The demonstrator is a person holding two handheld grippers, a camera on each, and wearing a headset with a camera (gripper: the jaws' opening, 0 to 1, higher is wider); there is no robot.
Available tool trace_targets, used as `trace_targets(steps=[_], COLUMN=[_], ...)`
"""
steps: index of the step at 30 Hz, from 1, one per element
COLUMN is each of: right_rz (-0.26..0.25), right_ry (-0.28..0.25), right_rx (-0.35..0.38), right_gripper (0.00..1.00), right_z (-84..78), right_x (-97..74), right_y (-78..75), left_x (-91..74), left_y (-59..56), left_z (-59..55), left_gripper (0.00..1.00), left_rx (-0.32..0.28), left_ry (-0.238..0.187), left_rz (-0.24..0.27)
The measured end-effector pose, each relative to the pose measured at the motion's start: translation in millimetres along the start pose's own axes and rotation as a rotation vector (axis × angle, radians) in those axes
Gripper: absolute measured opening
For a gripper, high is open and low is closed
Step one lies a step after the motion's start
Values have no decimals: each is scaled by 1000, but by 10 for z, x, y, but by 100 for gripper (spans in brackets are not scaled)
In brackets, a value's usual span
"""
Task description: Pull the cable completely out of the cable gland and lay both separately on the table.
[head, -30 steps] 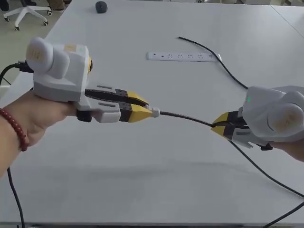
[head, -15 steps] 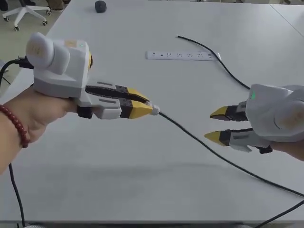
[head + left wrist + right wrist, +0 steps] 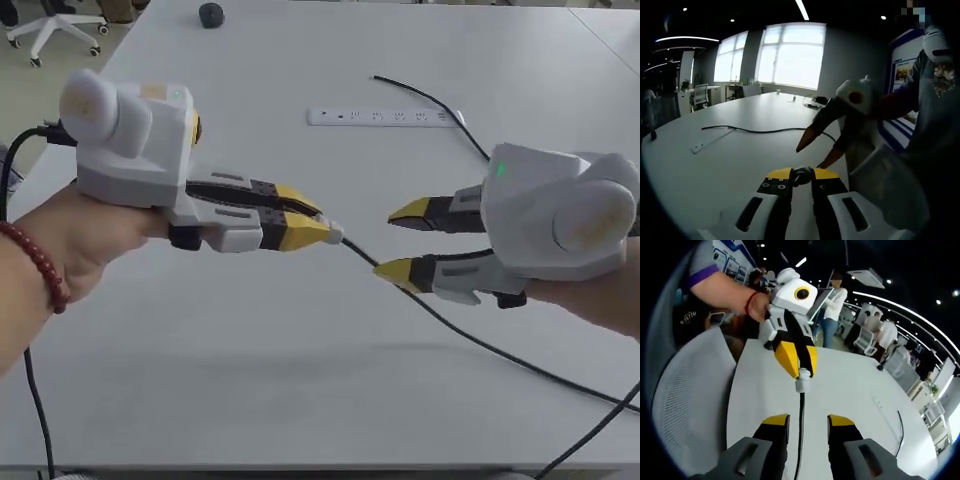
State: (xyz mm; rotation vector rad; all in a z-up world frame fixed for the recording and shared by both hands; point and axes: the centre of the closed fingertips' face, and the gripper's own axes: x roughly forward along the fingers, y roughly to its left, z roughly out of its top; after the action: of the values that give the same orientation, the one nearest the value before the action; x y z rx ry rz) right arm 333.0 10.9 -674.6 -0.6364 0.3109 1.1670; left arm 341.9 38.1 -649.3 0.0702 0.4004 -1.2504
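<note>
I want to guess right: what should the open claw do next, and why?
Probably close the right gripper on the cable: its jaws stand open on either side of it, close to the cable gland that the left gripper grips, and the cable is not yet out.

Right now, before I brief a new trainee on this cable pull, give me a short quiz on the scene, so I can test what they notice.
1. True or false: the right tool is shut on the cable.
2. What does the left tool grip? A the power strip; B the cable gland; C nothing.
3. Is the cable out of the cable gland?

Key: 1 false, it is open with a jaw on each side of the cable. 2 B. 3 No, the cable runs into the cable gland.
</note>
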Motion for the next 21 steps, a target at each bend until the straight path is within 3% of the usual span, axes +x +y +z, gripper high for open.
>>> trace_targets(steps=[8,11,21], right_rz=[24,23,38], right_ry=[-8,-11,9], right_rx=[-10,-21,-33], right_gripper=[18,9,1], right_z=[119,147,97], right_x=[69,70,109], right_y=[48,51,68], left_x=[1,5,30], left_y=[-23,-33,-62], left_z=[28,28,57], left_gripper=[15,15,15], left_rx=[0,0,-6], left_ry=[-9,-8,-19], left_rz=[-5,-7,-17])
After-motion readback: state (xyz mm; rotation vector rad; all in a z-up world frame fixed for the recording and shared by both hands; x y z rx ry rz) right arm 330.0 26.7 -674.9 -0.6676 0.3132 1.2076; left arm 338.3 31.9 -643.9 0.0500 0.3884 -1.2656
